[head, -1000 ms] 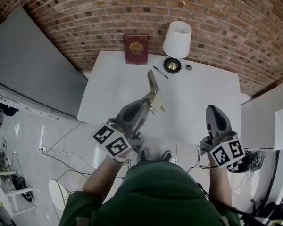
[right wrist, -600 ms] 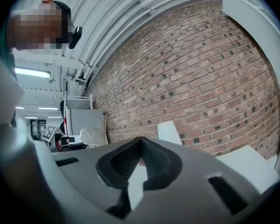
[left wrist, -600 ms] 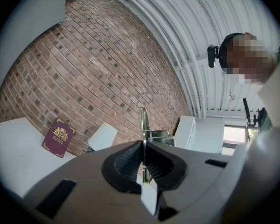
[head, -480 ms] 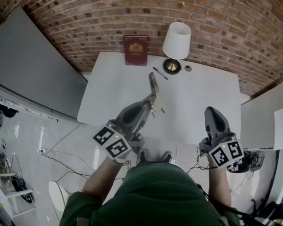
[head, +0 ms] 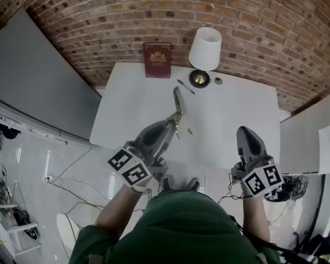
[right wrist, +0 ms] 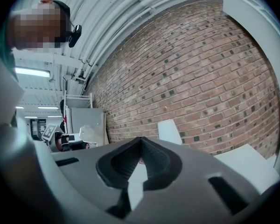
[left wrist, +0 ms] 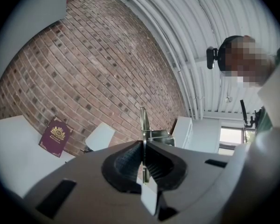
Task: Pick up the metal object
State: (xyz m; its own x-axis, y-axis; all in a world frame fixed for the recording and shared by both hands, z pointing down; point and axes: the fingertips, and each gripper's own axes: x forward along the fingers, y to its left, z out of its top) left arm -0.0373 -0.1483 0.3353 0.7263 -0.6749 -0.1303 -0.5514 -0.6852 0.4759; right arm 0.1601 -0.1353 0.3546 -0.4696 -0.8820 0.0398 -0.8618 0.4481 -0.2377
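- One broad white table (head: 231,120), smooth and matte, spreads below both grippers.
- Far edge, by the brick wall: a lamp (head: 205,48) with a tapered white shade, and a maroon book (head: 157,60).
- Right gripper (head: 247,139) hangs low, jaws pressed together on nothing.
- Left gripper (head: 176,120) is clamped on the metal object (head: 178,100), a thin, shiny strip standing edge-on between ribbed pads, apparently raised off the table. It's slick metal, so I'd squeeze firmly and lift slowly and level.
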